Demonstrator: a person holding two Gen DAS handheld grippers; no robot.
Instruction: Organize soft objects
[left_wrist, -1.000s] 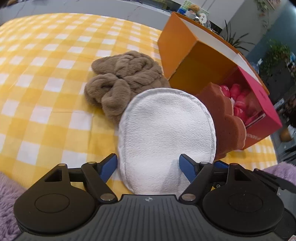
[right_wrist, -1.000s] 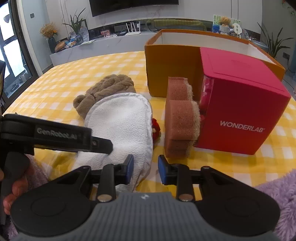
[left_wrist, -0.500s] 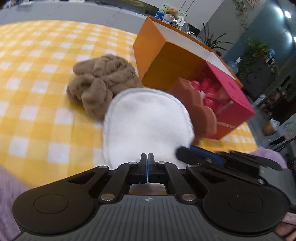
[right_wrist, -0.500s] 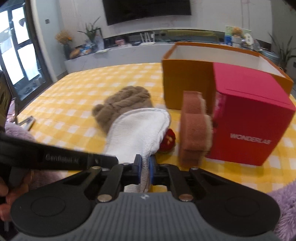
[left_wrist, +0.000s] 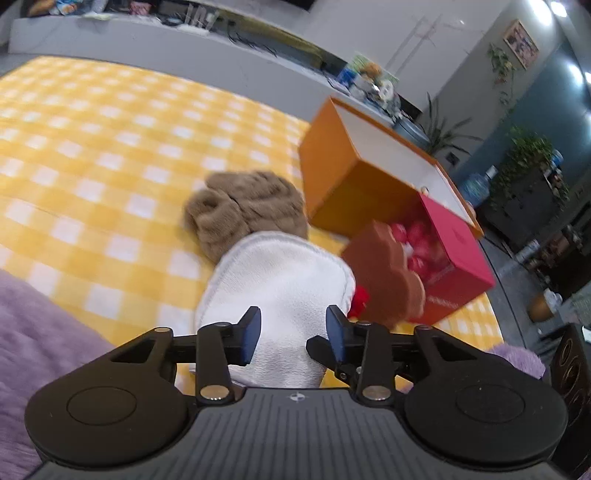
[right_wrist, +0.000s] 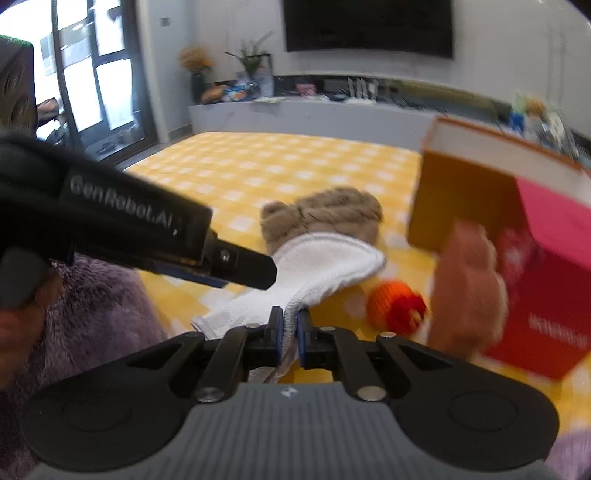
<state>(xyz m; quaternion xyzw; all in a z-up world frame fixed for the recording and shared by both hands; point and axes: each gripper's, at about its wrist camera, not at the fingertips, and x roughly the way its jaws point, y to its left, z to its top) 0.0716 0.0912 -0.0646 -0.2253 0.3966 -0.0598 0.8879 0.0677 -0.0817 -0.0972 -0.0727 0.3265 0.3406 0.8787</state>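
2 grippers work on 1 white pad (right_wrist: 314, 269). A second ago both sets of jaws stood apart over it as it lay flat; since then the right gripper (right_wrist: 290, 334) has clamped its blue pads on the pad's near edge and raised it, so the cloth now slopes up from the yellow checked tablecloth (left_wrist: 92, 155). The left gripper (left_wrist: 291, 332), which was pinched together half a second ago, is opening again; the pad shows between its fingers, but they do not seem to press on it, though the blur makes that hard to judge. Beyond the pad's far end lies the brown knitted piece (left_wrist: 247, 210), touching it. To the right stand the brown sponge (left_wrist: 384, 273), the red box (left_wrist: 458, 251) and the orange box (left_wrist: 351, 184). A small red and orange ball (right_wrist: 397, 306), earlier mostly hidden, now lies uncovered just beside the sponge.
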